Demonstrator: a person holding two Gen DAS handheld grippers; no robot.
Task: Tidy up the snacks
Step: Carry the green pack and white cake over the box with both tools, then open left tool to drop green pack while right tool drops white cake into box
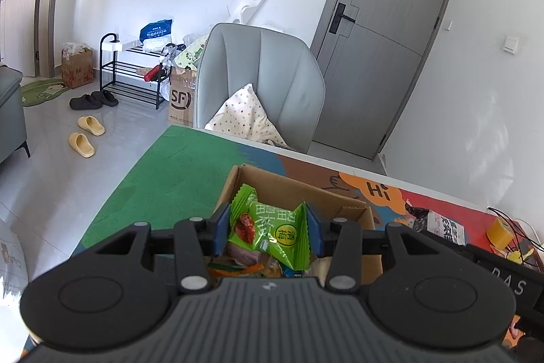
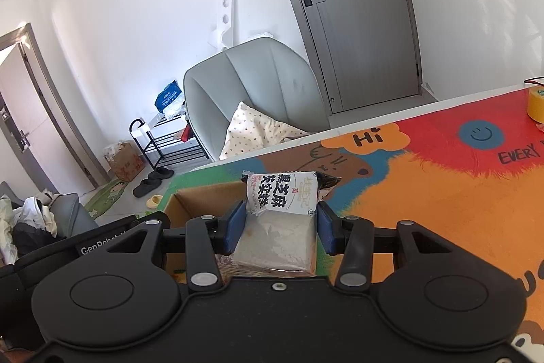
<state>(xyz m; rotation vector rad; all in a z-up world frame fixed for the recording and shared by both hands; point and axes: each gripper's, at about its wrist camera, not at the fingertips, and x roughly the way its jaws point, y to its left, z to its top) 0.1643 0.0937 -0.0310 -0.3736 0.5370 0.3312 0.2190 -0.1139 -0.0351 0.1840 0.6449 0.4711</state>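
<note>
The left gripper [image 1: 268, 232] has its two blue pads squeezed on a green snack bag [image 1: 268, 228]. It holds the bag right over the open cardboard box [image 1: 295, 189]. More snacks already lie down in the box, under the green bag.

The right gripper [image 2: 280, 228] is squeezed on a white cake pack [image 2: 282, 216] with black writing on it. This pack is just beside the box, over the box's right edge and the bright table mat [image 2: 442, 193].

What could go wrong? The green bag is thin and shiny, so it may slip out early. If it is let go too close to the box wall, it could catch on the wall and tip out onto the mat. From these pictures, I think it sits well over the inside, so that risk looks small.

The bigger worry is the two grippers. They are very close, both near the box. If both push in together, they could bump each other or shove the light box along the mat.

The white pack is wide and soft. A hard squeeze may squash the cake.
</note>
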